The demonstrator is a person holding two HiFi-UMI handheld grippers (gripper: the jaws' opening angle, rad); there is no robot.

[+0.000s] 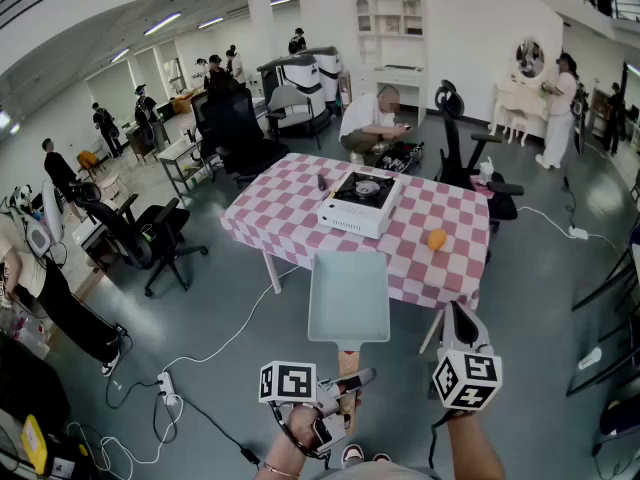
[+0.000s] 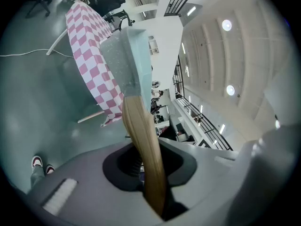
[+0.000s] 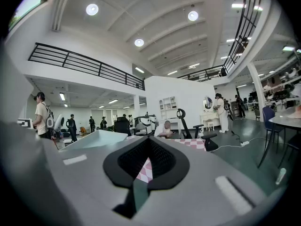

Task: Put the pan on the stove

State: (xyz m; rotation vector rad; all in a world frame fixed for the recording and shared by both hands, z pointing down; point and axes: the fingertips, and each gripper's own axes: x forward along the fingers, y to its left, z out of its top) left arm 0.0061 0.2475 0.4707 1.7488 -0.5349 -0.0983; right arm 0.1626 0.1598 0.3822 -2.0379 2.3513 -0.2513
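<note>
Two grippers show: the left gripper (image 1: 348, 381) clamps the wooden handle (image 2: 143, 145) of a pale blue square pan (image 1: 348, 296) jutting ahead of it, the handle's end hidden inside the jaws; the right gripper (image 1: 455, 313), beside it, is closed and empty.

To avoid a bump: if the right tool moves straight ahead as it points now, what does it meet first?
The right tool likely meets the near edge of the checkered table first, or skims over it toward the orange round thing; height is unclear.
</note>
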